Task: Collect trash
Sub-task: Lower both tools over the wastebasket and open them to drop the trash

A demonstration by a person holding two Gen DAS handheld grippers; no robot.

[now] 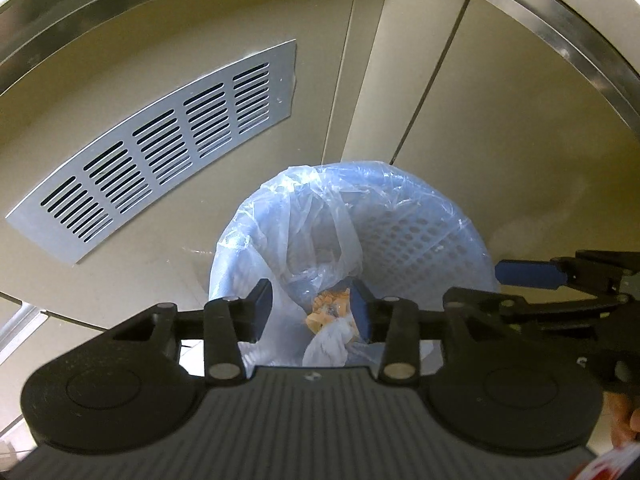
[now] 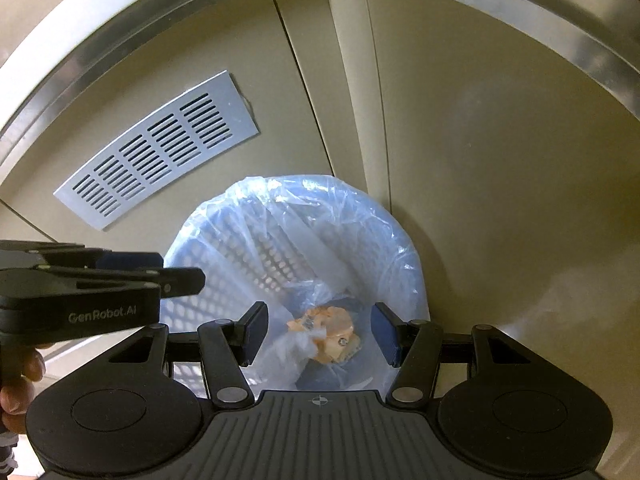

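2 spread claws (image 1: pixel 312 312) (image 2: pixel 318 334) above lined bin (image 2: pixel 400 248)

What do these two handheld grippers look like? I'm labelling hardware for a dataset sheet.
Both are matte black plastic. The left gripper and right gripper each have two linkage fingers with blue pads, silver pivot pins, round black side discs and a ribbed grey base. The left's side reads "GenRobot.AI" in the right wrist view. Bare fingers grip the handles; no cables visible.
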